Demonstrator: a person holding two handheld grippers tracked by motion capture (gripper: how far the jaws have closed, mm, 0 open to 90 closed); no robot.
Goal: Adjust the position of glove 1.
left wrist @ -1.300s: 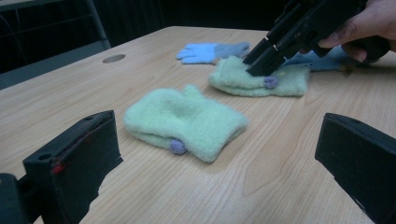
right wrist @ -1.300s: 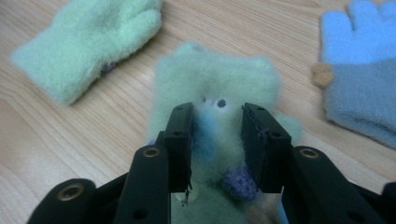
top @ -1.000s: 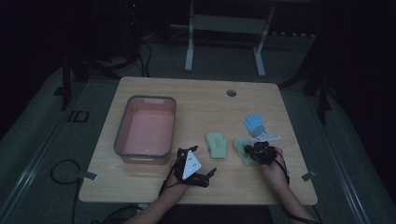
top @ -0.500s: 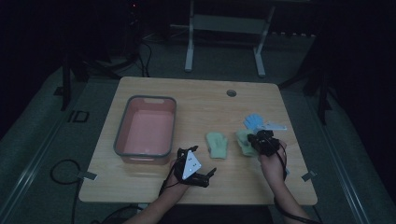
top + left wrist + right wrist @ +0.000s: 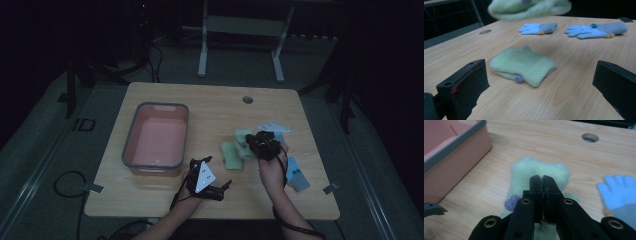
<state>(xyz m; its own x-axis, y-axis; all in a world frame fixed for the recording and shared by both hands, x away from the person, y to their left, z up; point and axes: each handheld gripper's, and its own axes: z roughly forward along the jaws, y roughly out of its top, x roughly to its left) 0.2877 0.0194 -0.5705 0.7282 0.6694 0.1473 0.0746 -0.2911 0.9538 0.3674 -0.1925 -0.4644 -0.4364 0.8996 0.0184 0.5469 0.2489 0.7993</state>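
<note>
Two pairs of knitted gloves are out on the wooden table [image 5: 165, 200], one pale green and one light blue. One green glove [image 5: 539, 171] is clamped in the right gripper [image 5: 542, 185], whose black jaws are pressed together on the fleecy fabric; in the right gripper view the glove hangs just above the tabletop, with a small purple bobble [image 5: 511, 203] showing at its lower left. From the high view that gripper [image 5: 263, 144] sits right of the table's middle, the person's right hand [image 5: 272, 170] behind it.

A second green glove [image 5: 522, 65] lies flat on the wood, folded over, with its own purple bobble at the near edge. It sits between the left gripper's jaws as that camera looks at it, though it lies well ahead of them and untouched. Those jaws stand wide apart. The left gripper [image 5: 206, 181] rests low near the front edge of the table, just beside the near corner of the pink bin [image 5: 134, 136], which has a grey rim.

Beyond the lying green glove, two blue gloves with grey cuffs rest on the table: one [image 5: 538, 28] nearer the round cable hole [image 5: 485, 31], the other [image 5: 596, 30] farther to the side, apart from each other.
</note>
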